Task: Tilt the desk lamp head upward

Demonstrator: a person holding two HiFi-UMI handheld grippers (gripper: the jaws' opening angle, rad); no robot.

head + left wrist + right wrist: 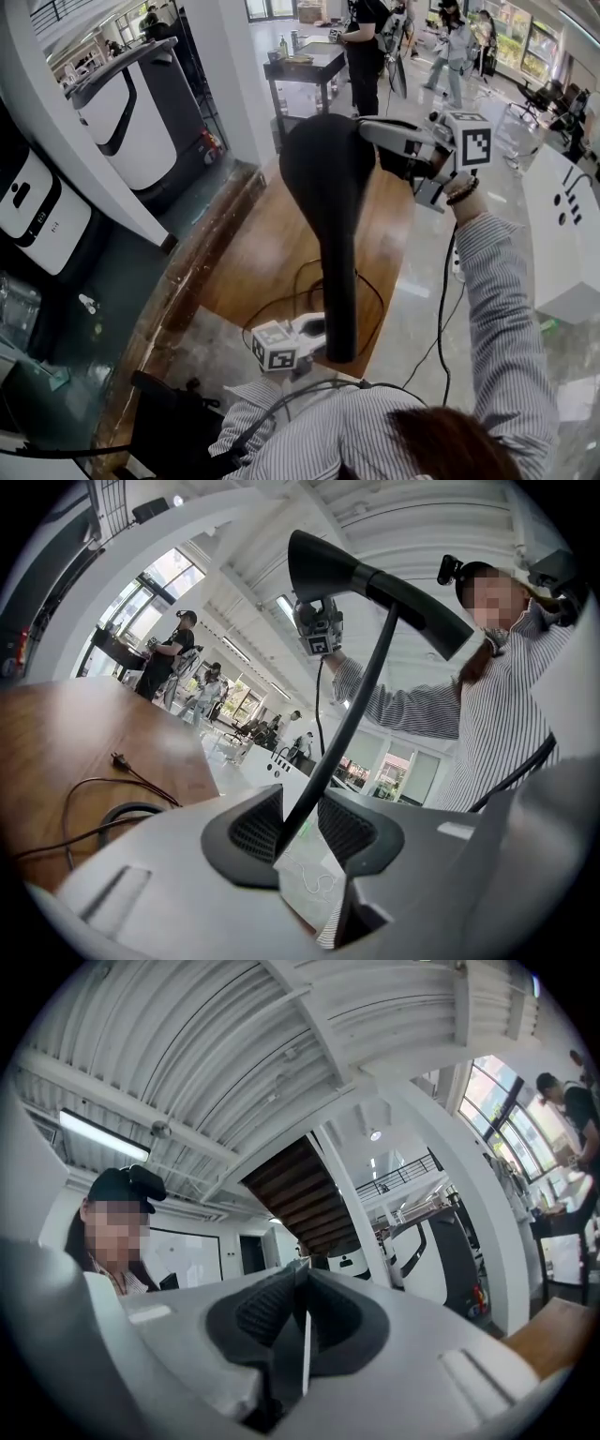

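Left gripper [319,335] sits low, just in front of me, at the foot of the desk lamp's stem [338,281]. Its fingers are spread. The thin stem runs up between them, leaning on one pad with a gap beside the other, so it is fenced in, not clamped. The base is hidden from me.

Up the stem, the lamp head [323,169] hangs over the wooden table [267,234], black back toward me. Right gripper [368,131] has its fingers nearly pressed together, pinching the thin rim of the head.

Handling, my guess: the head is light, with a smooth shell likely to slip in so narrow a bite. The stem is slim and curved and may spring or swing. I would lift from the rim and brace the stem low.

Room: a power cable [150,782] lies loose on the table near the foot. The table edge is close on the right, with floor beyond. Nothing stands above the head. Farther off are a white kiosk [131,108], a dark trolley [305,64] and people, all well apart.
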